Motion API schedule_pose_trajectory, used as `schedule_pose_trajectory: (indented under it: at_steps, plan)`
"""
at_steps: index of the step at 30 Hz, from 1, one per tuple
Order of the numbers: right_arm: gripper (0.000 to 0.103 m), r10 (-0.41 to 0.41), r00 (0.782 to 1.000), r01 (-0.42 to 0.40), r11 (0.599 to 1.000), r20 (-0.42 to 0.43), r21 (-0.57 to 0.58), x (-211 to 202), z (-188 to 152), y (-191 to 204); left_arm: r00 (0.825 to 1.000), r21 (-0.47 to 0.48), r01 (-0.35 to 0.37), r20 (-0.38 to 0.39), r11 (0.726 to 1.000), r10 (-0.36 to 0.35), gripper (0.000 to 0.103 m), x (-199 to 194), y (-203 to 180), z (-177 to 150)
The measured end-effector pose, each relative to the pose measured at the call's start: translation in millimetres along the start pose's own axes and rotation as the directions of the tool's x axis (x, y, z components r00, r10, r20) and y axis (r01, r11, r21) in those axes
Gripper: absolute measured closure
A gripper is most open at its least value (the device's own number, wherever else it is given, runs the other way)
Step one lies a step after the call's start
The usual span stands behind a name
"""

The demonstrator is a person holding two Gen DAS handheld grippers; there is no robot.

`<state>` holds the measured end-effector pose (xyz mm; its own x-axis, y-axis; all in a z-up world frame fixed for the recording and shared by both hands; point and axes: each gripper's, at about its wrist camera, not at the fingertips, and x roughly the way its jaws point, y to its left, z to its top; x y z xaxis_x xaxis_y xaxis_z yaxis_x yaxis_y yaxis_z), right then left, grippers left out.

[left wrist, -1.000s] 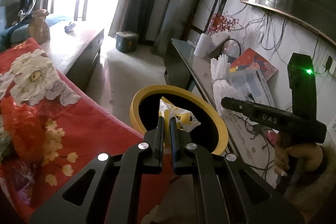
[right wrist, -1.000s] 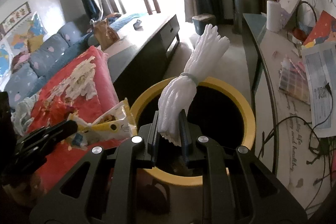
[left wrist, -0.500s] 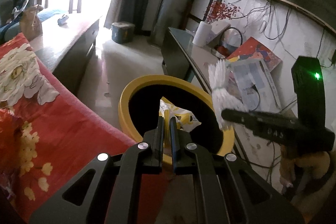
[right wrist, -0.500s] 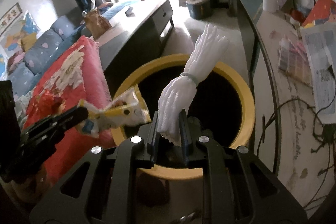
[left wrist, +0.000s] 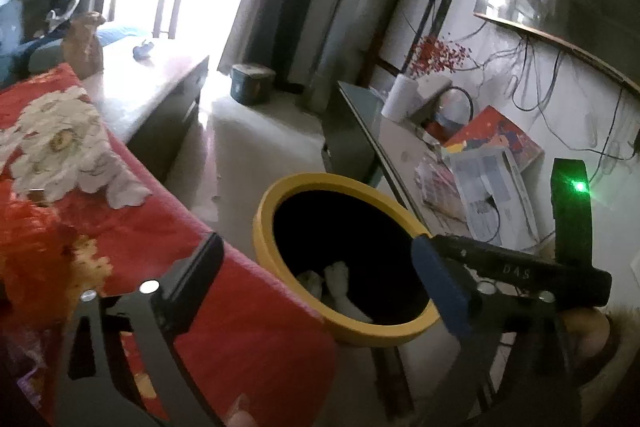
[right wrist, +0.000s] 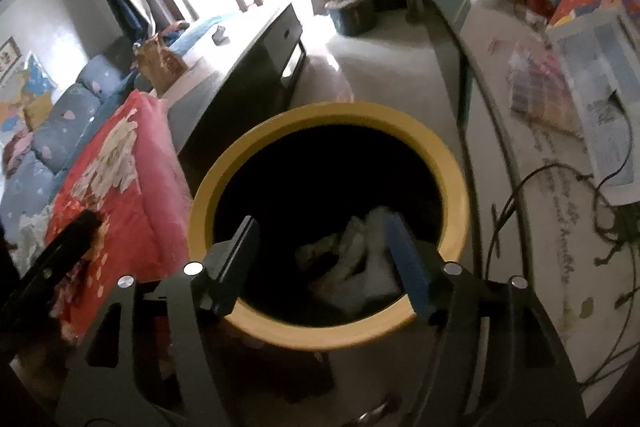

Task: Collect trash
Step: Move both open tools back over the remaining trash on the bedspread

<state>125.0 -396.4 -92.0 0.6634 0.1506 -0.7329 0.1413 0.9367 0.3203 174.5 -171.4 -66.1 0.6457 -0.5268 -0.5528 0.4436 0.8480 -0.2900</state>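
Trash [right wrist: 356, 259], pale crumpled pieces I cannot count, is lying at the bottom of one yellow-rimmed bin [right wrist: 452, 163]. Two grippers, left gripper [left wrist: 320, 275] and right gripper [right wrist: 324, 255], are opening empty-jawed above it.

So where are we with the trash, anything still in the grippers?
Done: pale, crumpled trash lies at the bottom of the yellow-rimmed bin. In hand: nothing; the left gripper and right gripper are both opening over the bin with nothing between their pads. Left: no other loose trash stands out; the cluttered side table might hold some.
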Motion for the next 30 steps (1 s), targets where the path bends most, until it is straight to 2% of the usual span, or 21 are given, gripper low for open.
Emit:
schedule_pose_trajectory:
  at_steps: [2,8,10,14,21,30]
  plan:
    - [0.035,-0.009,0.999,0.009,1.0,0.032,-0.021,-5,1,7,1.0,0.003,-0.015,0.01,1.0,0.015,0.007,-7,1,-1]
    - [0.03,-0.002,0.996,0.009,0.997,0.084,-0.079,-13,2,25,0.995,0.019,-0.088,0.054,0.996,0.086,0.007,-33,6,-1]
    - [0.022,-0.008,0.994,0.017,0.996,0.104,-0.088,-17,2,31,0.992,0.019,-0.106,0.069,0.994,0.105,0.007,-41,9,-1]
    - [0.019,0.008,0.991,0.009,0.992,0.136,-0.124,-24,0,46,0.984,0.017,-0.15,0.097,0.988,0.148,0.007,-59,15,-3]
    - [0.017,0.04,0.982,-0.007,0.984,0.183,-0.178,-35,-5,67,0.961,-0.001,-0.234,0.15,0.972,0.231,0.007,-92,29,-4]
    - [0.017,0.1,0.977,-0.05,0.967,0.189,-0.252,-44,-13,95,0.939,-0.049,-0.281,0.193,0.958,0.285,0.007,-122,48,-6]
